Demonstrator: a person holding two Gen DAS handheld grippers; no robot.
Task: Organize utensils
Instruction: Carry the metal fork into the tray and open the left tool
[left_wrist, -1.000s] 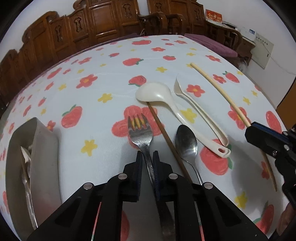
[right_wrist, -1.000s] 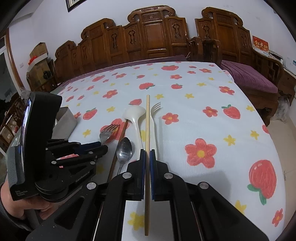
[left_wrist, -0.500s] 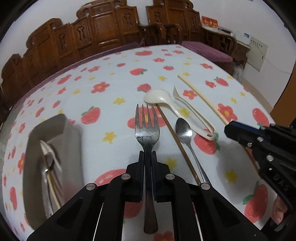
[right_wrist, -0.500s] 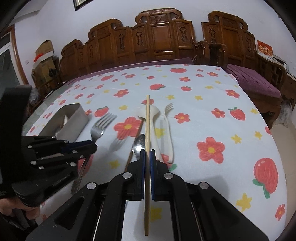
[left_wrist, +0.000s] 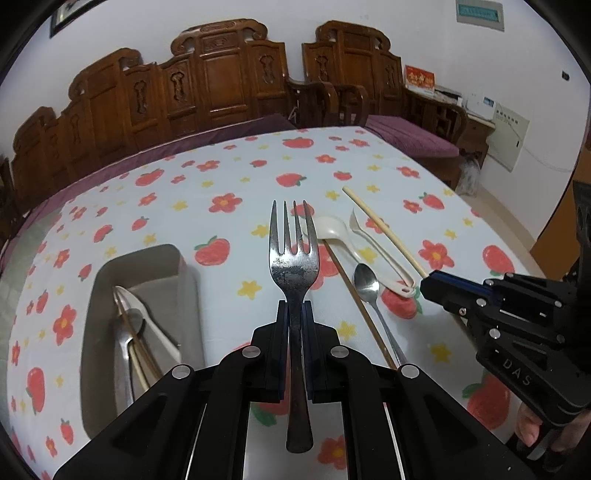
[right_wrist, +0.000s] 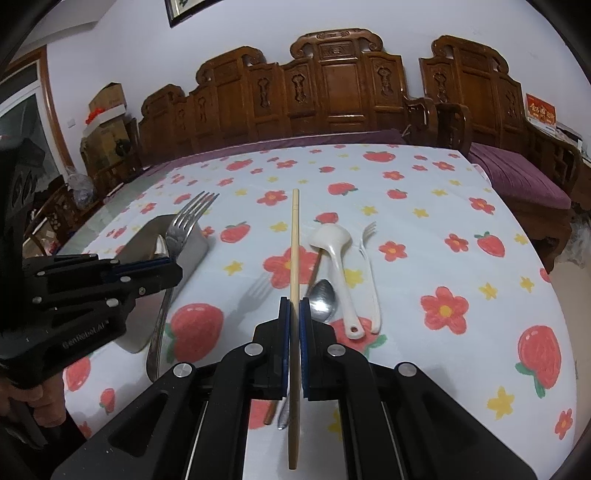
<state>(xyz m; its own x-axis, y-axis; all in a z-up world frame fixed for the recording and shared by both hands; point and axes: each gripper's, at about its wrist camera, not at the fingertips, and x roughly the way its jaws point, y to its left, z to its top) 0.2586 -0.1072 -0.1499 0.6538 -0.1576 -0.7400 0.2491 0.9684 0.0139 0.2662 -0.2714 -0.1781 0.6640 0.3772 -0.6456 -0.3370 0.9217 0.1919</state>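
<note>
My left gripper (left_wrist: 294, 310) is shut on a metal fork (left_wrist: 293, 254) and holds it in the air, tines forward, to the right of the grey tray (left_wrist: 96, 354). The tray holds several utensils (left_wrist: 136, 332). My right gripper (right_wrist: 294, 306) is shut on a light wooden chopstick (right_wrist: 294, 243) and holds it above the table. On the cloth lie a white spoon (right_wrist: 336, 258), a white plastic fork (right_wrist: 369, 266), a metal spoon (right_wrist: 322, 299) and a dark chopstick (left_wrist: 354, 299). The left gripper with the fork (right_wrist: 184, 229) also shows in the right wrist view.
The table carries a white cloth with red flowers and strawberries (right_wrist: 443, 310). Carved wooden chairs (right_wrist: 332, 92) stand along the far side. A purple cushioned bench (right_wrist: 517, 173) is at the right. The tray also shows in the right wrist view (right_wrist: 147, 328).
My left gripper has lifted the fork off the cloth and moved it left toward the tray. My right gripper has raised the light chopstick and moved left with it.
</note>
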